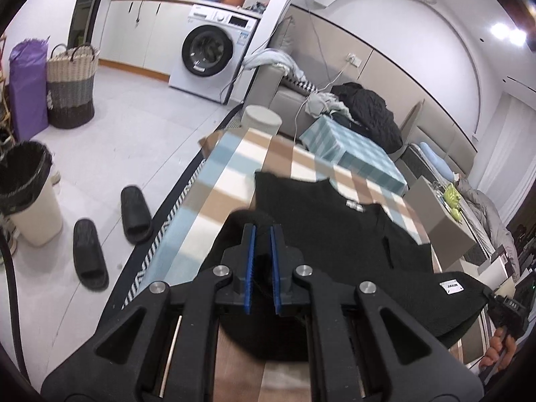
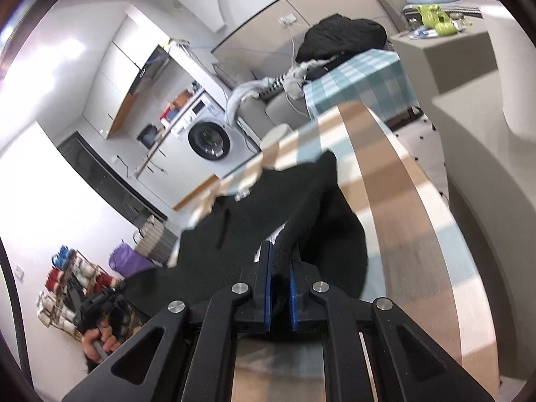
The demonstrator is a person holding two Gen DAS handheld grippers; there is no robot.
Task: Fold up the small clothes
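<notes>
In the left wrist view, the left gripper (image 1: pixel 263 231) is closed on a fold of the black garment (image 1: pixel 321 221), the cloth pinched between its blue pads (image 1: pixel 249 268). The garment spreads from the gripper's tips across the checked tablecloth (image 1: pixel 214 181), its neck label (image 1: pixel 354 206) lying beyond the gripper and to its right. A second edge of the garment with a white tag (image 1: pixel 450 286) is lifted off to the gripper's right, where the right gripper (image 1: pixel 506 308) and the person's fingers (image 1: pixel 499 348) show at the frame edge. On the floor left of the tablecloth lie two black slippers (image 1: pixel 110 231), with a bin (image 1: pixel 30 194) further left and a washing machine (image 1: pixel 211 50) beyond.

In the right wrist view, the right gripper (image 2: pixel 279 258) is clamped on a thick bunched edge of the black garment (image 2: pixel 234 234), which rises as a ridge straight ahead from its tips. The rest of the garment lies to the gripper's left on the checked tablecloth (image 2: pixel 402 201). The left gripper (image 2: pixel 100 301) shows low at the left, held in the person's hand (image 2: pixel 98 338).
</notes>
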